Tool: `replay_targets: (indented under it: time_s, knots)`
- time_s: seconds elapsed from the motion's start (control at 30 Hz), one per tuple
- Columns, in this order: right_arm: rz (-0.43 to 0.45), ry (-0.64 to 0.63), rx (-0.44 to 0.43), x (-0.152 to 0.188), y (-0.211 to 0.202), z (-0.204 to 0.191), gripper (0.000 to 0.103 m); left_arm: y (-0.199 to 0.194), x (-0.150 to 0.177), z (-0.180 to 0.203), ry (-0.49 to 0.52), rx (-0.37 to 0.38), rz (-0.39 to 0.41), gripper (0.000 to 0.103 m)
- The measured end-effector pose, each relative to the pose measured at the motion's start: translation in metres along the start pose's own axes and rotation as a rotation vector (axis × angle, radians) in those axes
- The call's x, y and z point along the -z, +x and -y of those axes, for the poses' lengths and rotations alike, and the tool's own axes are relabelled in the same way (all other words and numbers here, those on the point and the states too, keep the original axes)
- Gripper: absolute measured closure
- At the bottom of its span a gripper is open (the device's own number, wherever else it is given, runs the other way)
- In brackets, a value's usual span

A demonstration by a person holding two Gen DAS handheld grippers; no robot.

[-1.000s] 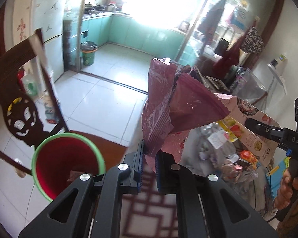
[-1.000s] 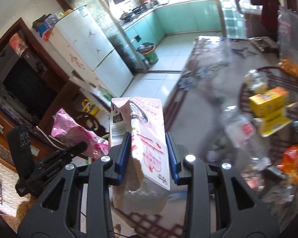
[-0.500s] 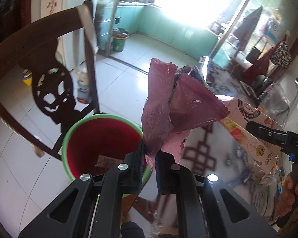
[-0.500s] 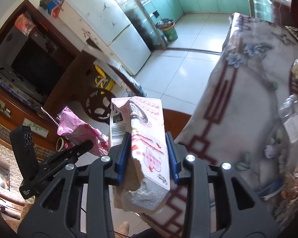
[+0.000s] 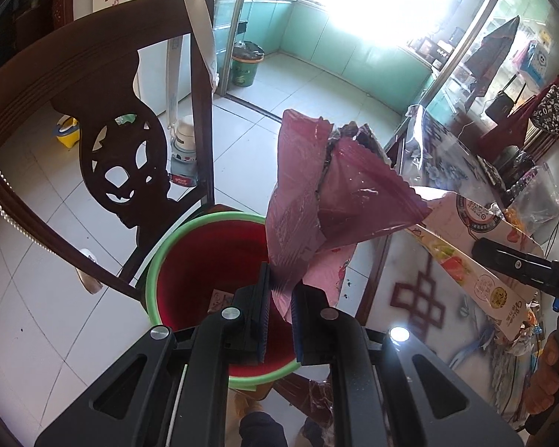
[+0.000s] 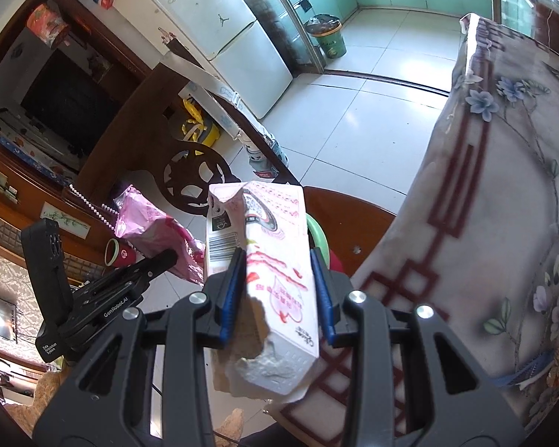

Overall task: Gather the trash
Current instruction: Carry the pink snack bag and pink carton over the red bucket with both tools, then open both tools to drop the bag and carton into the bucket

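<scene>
My left gripper (image 5: 279, 298) is shut on a crumpled pink snack bag (image 5: 316, 201) and holds it above a red bin with a green rim (image 5: 205, 260) on a chair seat; some trash lies in the bin. My right gripper (image 6: 279, 290) is shut on a torn white and pink food bag (image 6: 268, 260), just right of the bin, whose green rim (image 6: 316, 234) peeks out behind it. The left gripper with the pink snack bag (image 6: 156, 231) shows at left in the right wrist view. The white bag (image 5: 473, 260) and right gripper finger (image 5: 518, 264) show at right in the left wrist view.
A dark carved wooden chair back (image 5: 104, 141) stands close behind the bin. A table with a flowered cloth (image 6: 503, 205) carries more wrappers at its right. A green bin (image 6: 329, 37) stands by the kitchen door, a fridge (image 6: 220, 29) beside it.
Both grippers have moved left, off the table towards the chair. The red bin now sits directly under the pink snack bag. Both bags stay held.
</scene>
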State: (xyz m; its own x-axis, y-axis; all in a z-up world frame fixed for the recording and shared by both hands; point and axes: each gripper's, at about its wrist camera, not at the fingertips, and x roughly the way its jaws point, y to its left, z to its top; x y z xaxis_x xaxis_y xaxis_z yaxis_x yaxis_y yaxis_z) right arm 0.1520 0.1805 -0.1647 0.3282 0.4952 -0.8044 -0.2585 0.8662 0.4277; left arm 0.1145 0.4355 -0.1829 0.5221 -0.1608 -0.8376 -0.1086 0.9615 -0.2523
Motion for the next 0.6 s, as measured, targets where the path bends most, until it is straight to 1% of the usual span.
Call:
replay_targets:
  time_s: [0.27, 0.4, 0.6]
  knots:
    - [-0.036, -0.002, 0.009, -0.006, 0.022, -0.004, 0.068, 0.021, -0.005, -0.016, -0.014, -0.022, -0.042, 0.095]
    - [-0.078, 0.004, 0.03, -0.004, 0.042, -0.003, 0.068, 0.037, -0.004, -0.024, -0.002, -0.07, -0.084, 0.095]
    - [-0.146, 0.01, 0.034, 0.004, 0.069, -0.003, 0.068, 0.04, -0.005, -0.035, -0.016, -0.082, -0.091, 0.095]
